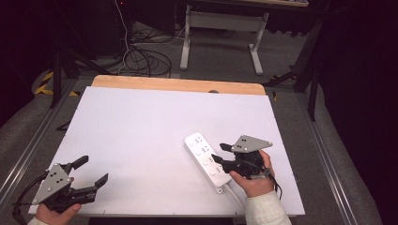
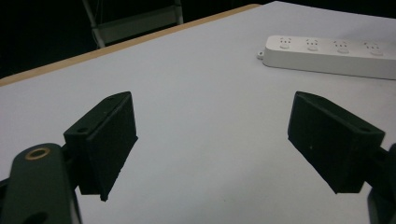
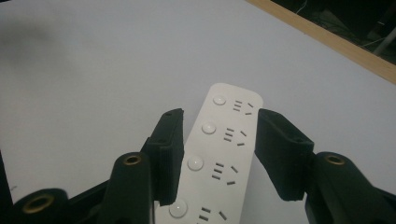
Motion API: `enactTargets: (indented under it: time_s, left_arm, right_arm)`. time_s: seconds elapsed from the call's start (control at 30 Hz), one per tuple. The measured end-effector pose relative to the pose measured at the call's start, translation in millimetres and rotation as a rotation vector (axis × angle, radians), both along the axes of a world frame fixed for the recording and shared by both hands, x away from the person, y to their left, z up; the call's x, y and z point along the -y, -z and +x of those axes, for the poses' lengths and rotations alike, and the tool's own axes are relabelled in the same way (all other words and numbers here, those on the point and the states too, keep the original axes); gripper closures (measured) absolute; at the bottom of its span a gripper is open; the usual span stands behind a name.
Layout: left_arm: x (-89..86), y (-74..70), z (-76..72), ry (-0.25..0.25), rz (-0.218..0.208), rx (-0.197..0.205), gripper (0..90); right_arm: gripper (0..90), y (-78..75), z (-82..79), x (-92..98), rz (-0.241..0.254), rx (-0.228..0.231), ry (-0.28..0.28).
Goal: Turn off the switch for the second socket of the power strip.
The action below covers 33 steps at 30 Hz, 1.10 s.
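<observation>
- The power strip (image 1: 208, 161) lies flat on the white bench (image 1: 141, 131), right of centre in the high view, with its long axis running from upper left to lower right of that frame.
- Its cord (image 1: 233, 193) leaves the lower-right end, close to the person's right hand (image 1: 253, 180).
- The right gripper (image 1: 224, 157) is directly at the strip. In the right gripper view the strip (image 3: 219, 154) runs up the middle of the frame between the two jaws, so its long axis lies along the gripper's own line of sight.
- Right jaws: partly open and straddling the strip's width, one on each long side. The jaws stand just beside or touching the edges; I cannot tell which, and a firm hold is not confirmed.
- The left gripper (image 1: 91, 173) sits at the lower left of the high view, well apart from the strip. Its jaws are spread wide with nothing between them.
- In the left gripper view the strip (image 2: 331, 56) appears at the upper right of the frame, lying broadside to the jaws.
- Judgement: the right hand is far nearer, and any coming move on the strip falls to it, closing across the short width.
- Appearance: white, rigid, long and flat, with rounded corners. It carries four socket groups in a row, each with a round white button beside it, and a small lug at the far end.
</observation>
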<state>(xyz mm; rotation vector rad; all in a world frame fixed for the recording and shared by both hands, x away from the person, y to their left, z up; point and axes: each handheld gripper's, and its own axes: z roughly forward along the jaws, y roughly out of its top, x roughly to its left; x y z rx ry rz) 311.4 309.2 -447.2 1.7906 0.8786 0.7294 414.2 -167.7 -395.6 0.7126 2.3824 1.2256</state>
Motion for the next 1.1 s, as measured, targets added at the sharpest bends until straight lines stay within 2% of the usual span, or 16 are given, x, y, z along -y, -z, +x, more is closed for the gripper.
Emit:
enactTargets:
  time_s: [0.4, 0.43, 0.47, 0.5, 0.53, 0.57, 0.6, 0.63, 0.73, 1.1]
  left_arm:
    - [0.2, 0.2, -0.1, 0.001, -0.005, -0.002, 16.3]
    - [0.1, 0.2, -0.1, 0.000, -0.002, -0.001, 16.3]
    - [0.0, 0.1, 0.1, 0.001, 0.002, 0.000, 16.3]
    - [-0.1, 0.1, 0.2, 0.001, 0.006, -0.002, 16.3]
    - [0.6, 0.6, 0.2, 0.000, -0.001, -0.005, 16.3]
    - [0.8, 0.7, 0.2, -0.002, 0.000, -0.005, 16.3]
    - [0.8, 0.7, 0.2, -0.002, 0.001, -0.005, 16.3]
    - [0.7, 0.7, 0.3, -0.003, 0.001, -0.004, 16.3]
    - [0.2, 0.9, 0.7, -0.004, 0.000, -0.004, 16.3]
    - [0.8, 1.3, 0.8, -0.004, 0.000, -0.009, 16.3]
  right_arm:
    - [56.0, 4.6, 6.4, -16.0, -0.002, -0.033, -0.031]
    - [60.0, 4.6, 7.9, -15.3, 0.011, -0.050, -0.037]
    - [60.0, 4.6, 7.9, -15.3, 0.011, -0.050, -0.037]
    - [69.1, 4.0, 9.6, -12.3, 0.058, -0.080, -0.052]
    - [73.9, 3.6, 10.4, -11.6, 0.073, -0.093, -0.069]
    - [73.9, 3.6, 10.4, -11.6, 0.073, -0.093, -0.069]
    - [81.8, 3.2, 11.4, -12.1, 0.080, -0.113, -0.086]
    - [81.8, 3.2, 11.4, -12.1, 0.080, -0.113, -0.086]
    - [90.0, 5.6, 14.3, -16.7, 0.052, -0.136, -0.080]
    - [90.0, 13.3, 21.0, -30.5, -0.034, -0.156, -0.042]
